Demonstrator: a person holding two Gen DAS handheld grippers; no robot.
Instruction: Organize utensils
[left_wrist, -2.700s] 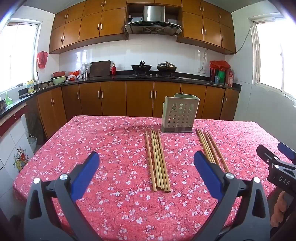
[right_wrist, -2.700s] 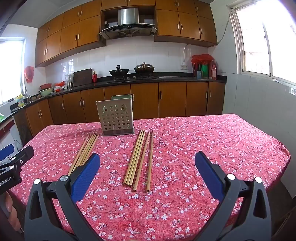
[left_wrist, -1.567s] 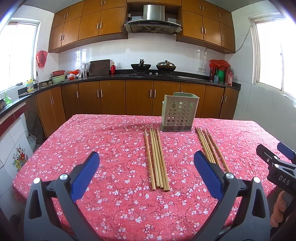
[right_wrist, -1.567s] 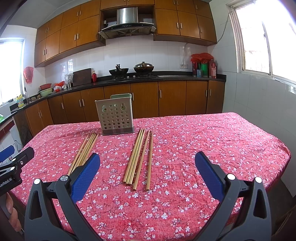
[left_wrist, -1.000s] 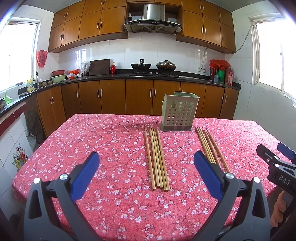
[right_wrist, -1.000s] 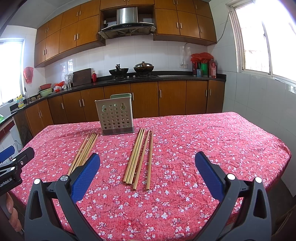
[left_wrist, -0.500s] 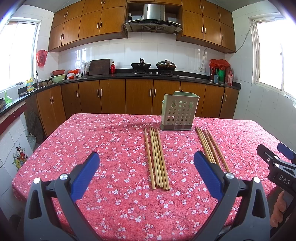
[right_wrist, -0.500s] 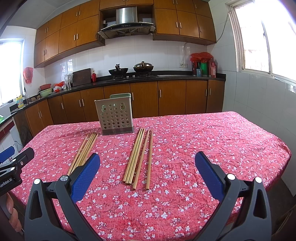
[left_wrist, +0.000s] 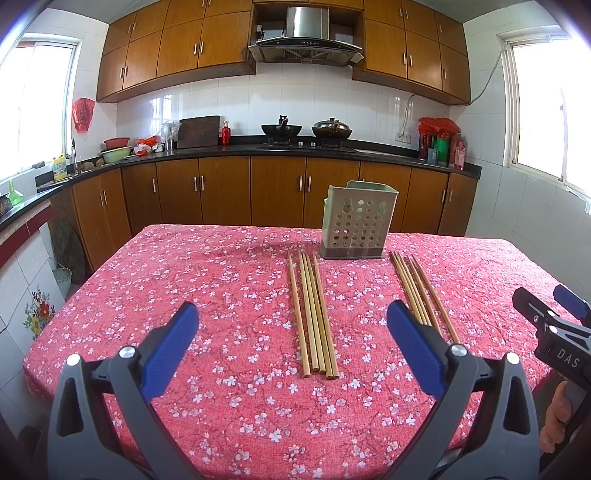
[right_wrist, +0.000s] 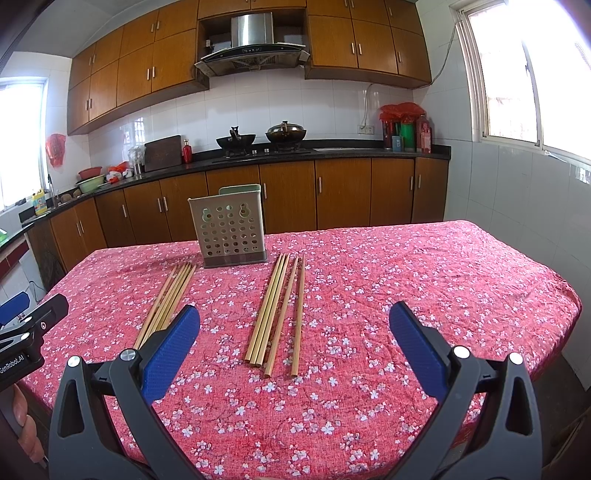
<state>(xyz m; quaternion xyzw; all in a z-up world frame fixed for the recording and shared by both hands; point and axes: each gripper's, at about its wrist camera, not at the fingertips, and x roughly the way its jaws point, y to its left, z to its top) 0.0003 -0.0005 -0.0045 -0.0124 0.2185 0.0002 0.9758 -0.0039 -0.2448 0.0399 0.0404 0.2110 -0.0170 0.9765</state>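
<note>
Two bundles of bamboo chopsticks lie on the red floral tablecloth. The left bundle (left_wrist: 313, 314) (right_wrist: 166, 300) and the right bundle (left_wrist: 419, 291) (right_wrist: 277, 310) both point toward a pale green perforated utensil holder (left_wrist: 356, 225) (right_wrist: 231, 227) standing upright behind them. My left gripper (left_wrist: 291, 321) is open, hovering above the near table edge in front of the left bundle. In front of the right bundle my right gripper (right_wrist: 293, 321) is open too. Neither holds anything. Each gripper shows at the edge of the other's view.
The table (left_wrist: 184, 280) has bare cloth on its left half and right of the chopsticks (right_wrist: 443, 288). Behind it run wooden kitchen cabinets (left_wrist: 277, 192) with a black counter, woks and bottles. A hand (left_wrist: 557, 417) grips the right tool.
Both views have drifted very slightly, with the holder and chopsticks sitting marginally higher. Nothing has been touched, and both grippers stay open.
</note>
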